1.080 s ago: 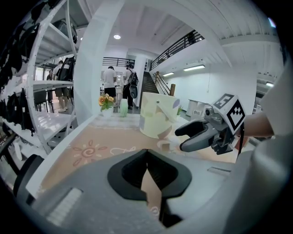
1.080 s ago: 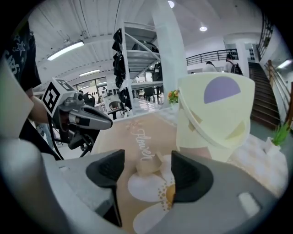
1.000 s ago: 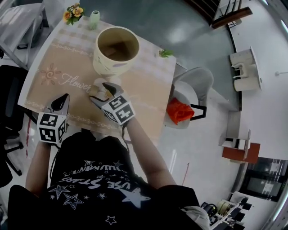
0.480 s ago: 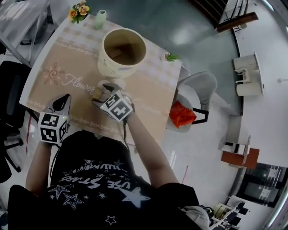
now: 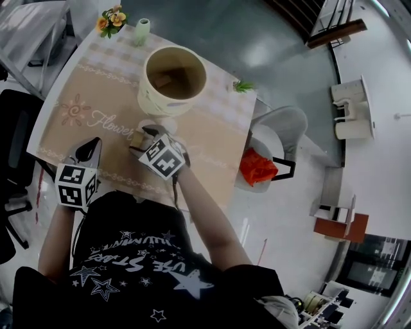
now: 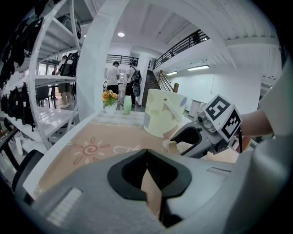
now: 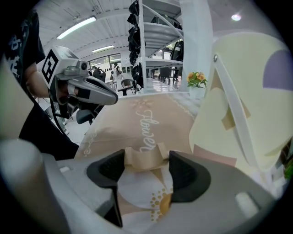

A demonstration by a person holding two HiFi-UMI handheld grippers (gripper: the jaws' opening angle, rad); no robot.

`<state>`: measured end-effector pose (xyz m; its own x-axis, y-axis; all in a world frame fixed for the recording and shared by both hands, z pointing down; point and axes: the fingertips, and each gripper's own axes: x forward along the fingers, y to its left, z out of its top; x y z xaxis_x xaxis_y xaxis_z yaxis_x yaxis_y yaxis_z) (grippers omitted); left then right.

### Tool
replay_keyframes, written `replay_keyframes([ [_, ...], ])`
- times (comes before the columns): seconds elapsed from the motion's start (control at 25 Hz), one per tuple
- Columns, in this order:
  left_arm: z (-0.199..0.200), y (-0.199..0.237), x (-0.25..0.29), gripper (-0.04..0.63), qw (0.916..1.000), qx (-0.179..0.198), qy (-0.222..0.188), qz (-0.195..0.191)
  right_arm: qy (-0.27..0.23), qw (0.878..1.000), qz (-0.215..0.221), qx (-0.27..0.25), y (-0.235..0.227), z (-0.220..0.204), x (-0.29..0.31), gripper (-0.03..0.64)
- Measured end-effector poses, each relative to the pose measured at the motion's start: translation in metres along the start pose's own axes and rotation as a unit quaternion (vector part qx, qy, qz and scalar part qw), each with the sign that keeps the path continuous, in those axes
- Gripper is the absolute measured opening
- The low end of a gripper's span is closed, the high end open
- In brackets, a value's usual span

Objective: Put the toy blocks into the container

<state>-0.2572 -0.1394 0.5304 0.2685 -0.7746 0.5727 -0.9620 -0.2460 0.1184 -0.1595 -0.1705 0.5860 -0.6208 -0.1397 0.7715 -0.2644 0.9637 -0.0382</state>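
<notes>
The right gripper (image 7: 146, 156) is angled down at the tabletop (image 5: 77, 83), just in front of the container (image 5: 153, 103). Its fingers have just been closing and now grasp a tan toy block (image 7: 143, 161), whose two sides meet the dark pads. The block is notched along its top edge and sits low over a white flower printed on the beige cloth, close beside the container's base but not inside it. The container is a pale yellow bucket with a white handle lying against its wall; it stands upright near the far side of the tabletop, and another tan piece (image 5: 163, 80) lies on its bottom. The left gripper (image 6: 146, 151) hangs near the front edge of the tabletop, well apart from the container, with its fingers clenched tip to tip and empty. At the far corner stand a small bunch of orange flowers (image 5: 110, 18) and a pale green vase (image 5: 142, 27), side by side.
</notes>
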Motion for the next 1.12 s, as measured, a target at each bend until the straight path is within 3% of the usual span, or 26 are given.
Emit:
replay_keyframes([
  [0.72, 0.026, 0.014, 0.007, 0.011, 0.9997, 0.006, -0.024, -0.002, -0.165, 0.985, -0.045, -0.01, -0.017, 0.118, -0.102, 0.302],
  [1.12, 0.045, 0.034, 0.014, 0.011, 0.9995, 0.004, -0.032, 0.003, -0.208, 0.972, -0.112, -0.006, -0.077, 0.162, -0.142, 0.301],
])
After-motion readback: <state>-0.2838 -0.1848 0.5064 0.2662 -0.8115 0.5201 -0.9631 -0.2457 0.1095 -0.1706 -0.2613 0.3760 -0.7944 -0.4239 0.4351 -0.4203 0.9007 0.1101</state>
